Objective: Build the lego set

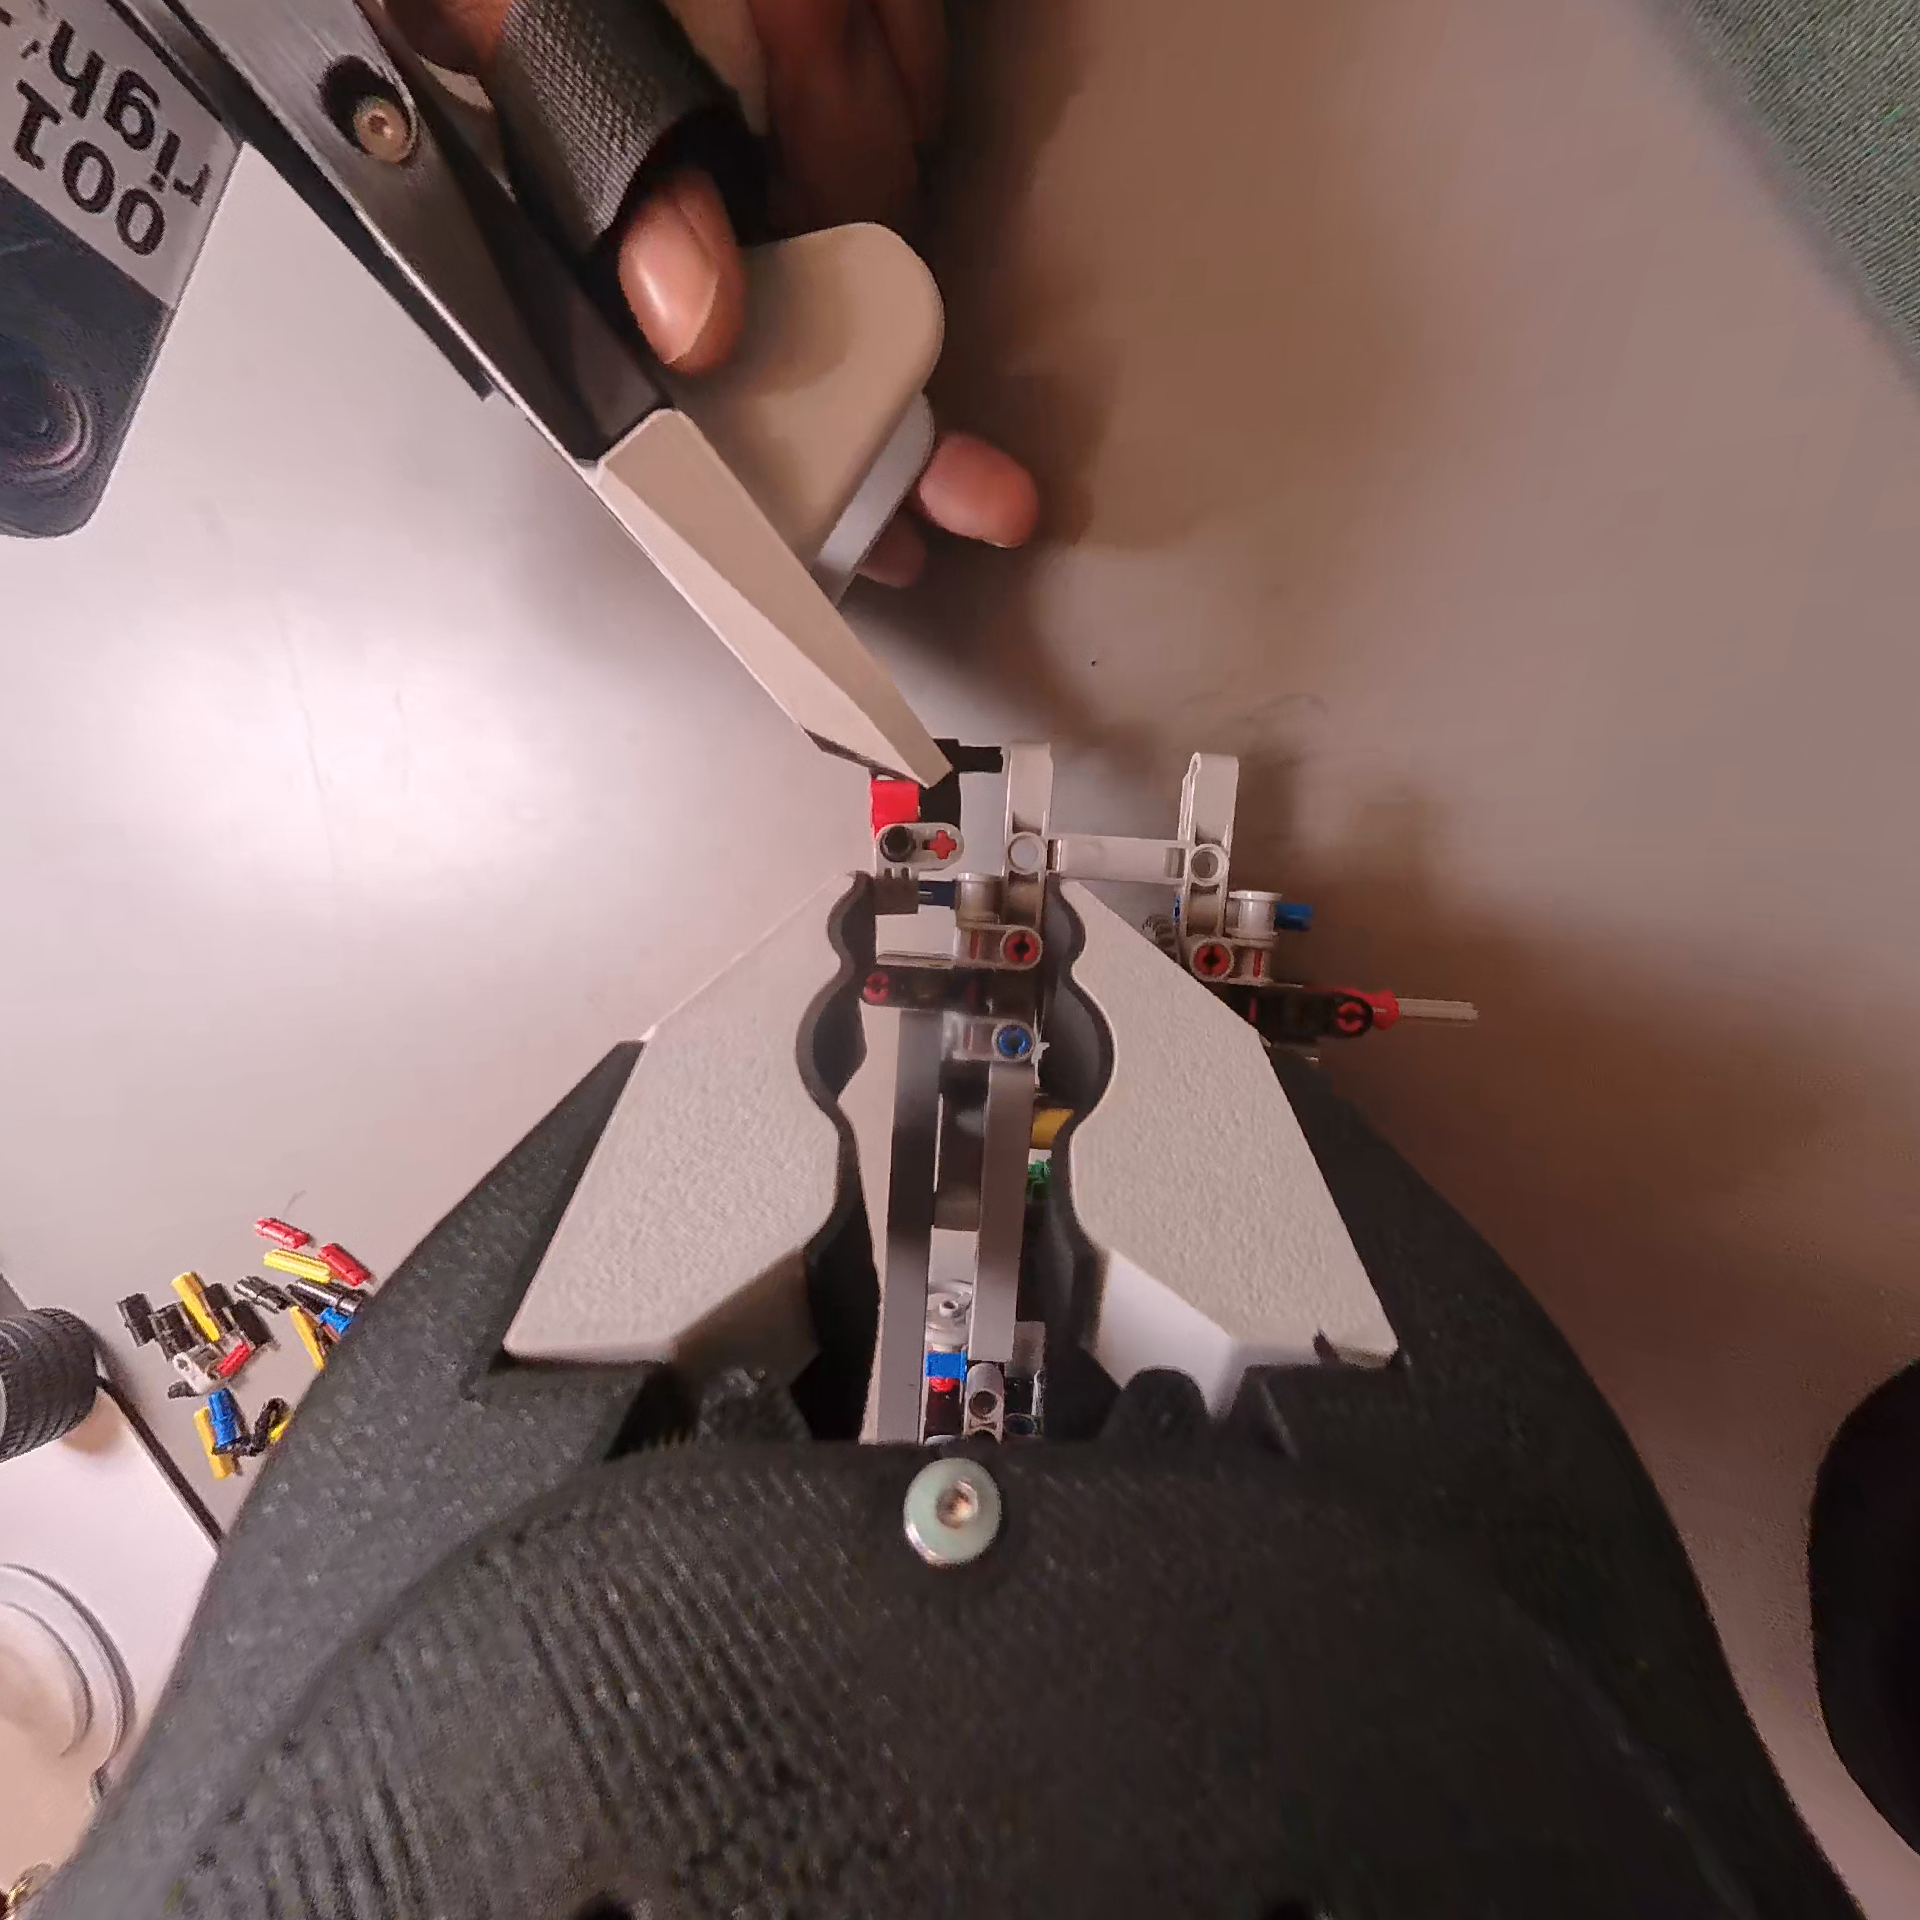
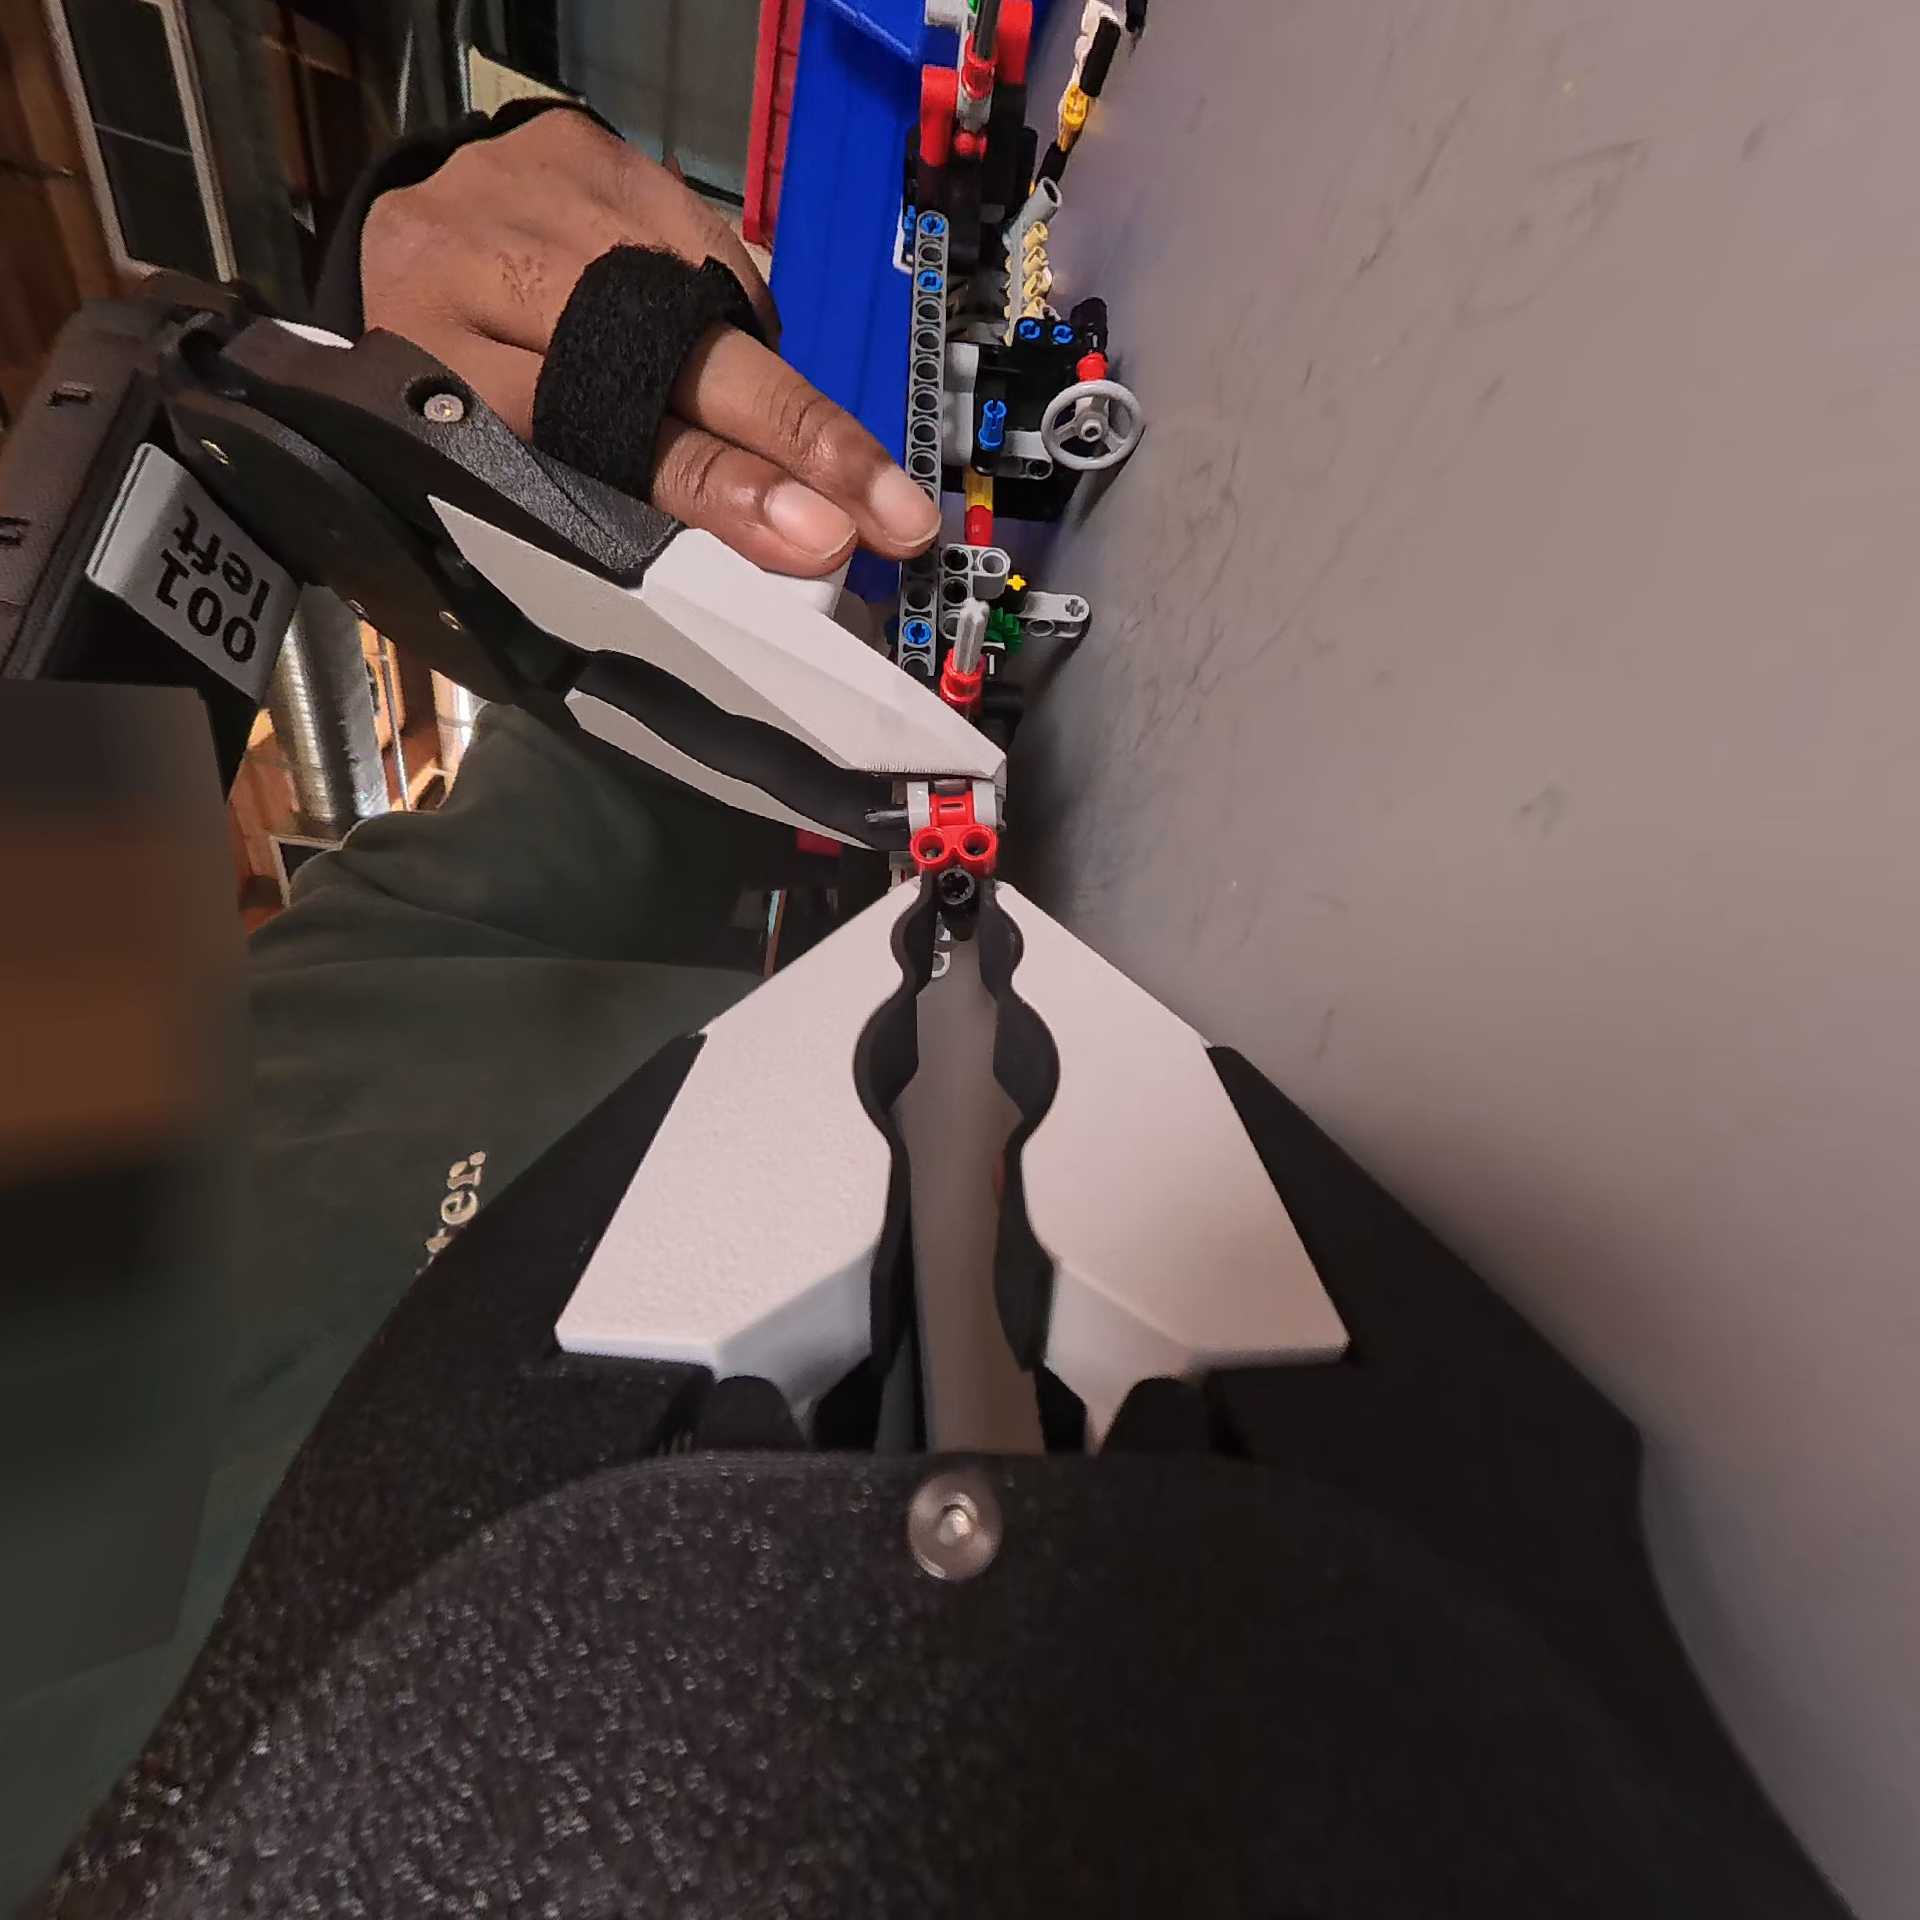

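Observation:
My left gripper (image 1: 961, 904) is shut on the front end of the grey Lego model (image 1: 1023, 857), whose beams run back between its fingers. The model lies on the table and shows lengthwise in the right wrist view (image 2: 925, 364), with a grey steering wheel (image 2: 1091, 421). My right gripper (image 2: 956, 899) is shut on a small black pin piece (image 2: 956, 888), pressed against a red connector (image 2: 954, 842) at the model's end. In the left wrist view the right gripper (image 1: 925, 774) comes in from the upper left, with the red connector (image 1: 894, 800) by its tip. The left gripper (image 2: 940, 795) closes just above the connector.
A pile of small loose pins (image 1: 249, 1320), red, yellow, black and blue, lies at the left on the pale table (image 1: 312, 727). A black tyre (image 1: 42, 1382) sits at the left edge. A blue box (image 2: 842, 260) stands behind the model. Only a small space, under 4 cm, lies between the two pairs of fingers.

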Motion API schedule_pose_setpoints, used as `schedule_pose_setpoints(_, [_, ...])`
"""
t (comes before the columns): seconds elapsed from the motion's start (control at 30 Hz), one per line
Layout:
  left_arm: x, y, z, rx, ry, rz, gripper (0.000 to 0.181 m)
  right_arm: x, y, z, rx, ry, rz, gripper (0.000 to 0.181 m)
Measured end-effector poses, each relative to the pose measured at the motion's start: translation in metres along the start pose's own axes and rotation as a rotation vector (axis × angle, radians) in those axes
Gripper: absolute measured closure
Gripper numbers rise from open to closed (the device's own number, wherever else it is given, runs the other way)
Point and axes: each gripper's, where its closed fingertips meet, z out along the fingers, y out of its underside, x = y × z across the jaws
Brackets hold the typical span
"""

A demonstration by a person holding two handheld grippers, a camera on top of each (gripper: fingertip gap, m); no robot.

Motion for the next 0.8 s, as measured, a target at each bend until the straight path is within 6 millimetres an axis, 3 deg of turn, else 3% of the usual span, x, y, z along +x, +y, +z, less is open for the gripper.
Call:
schedule_pose_setpoints(0.5, [-0.007,-0.003,-0.011,0.05,-0.21,0.042,0.151,-0.012,-0.008,-0.001,0.121,-0.074,0.057,0.176])
schedule_pose_setpoints(0.8, [-0.009,0.0,-0.012,0.016,-0.299,0.052,0.151,-0.011,-0.01,0.001,0.149,-0.014,0.005,0.176])
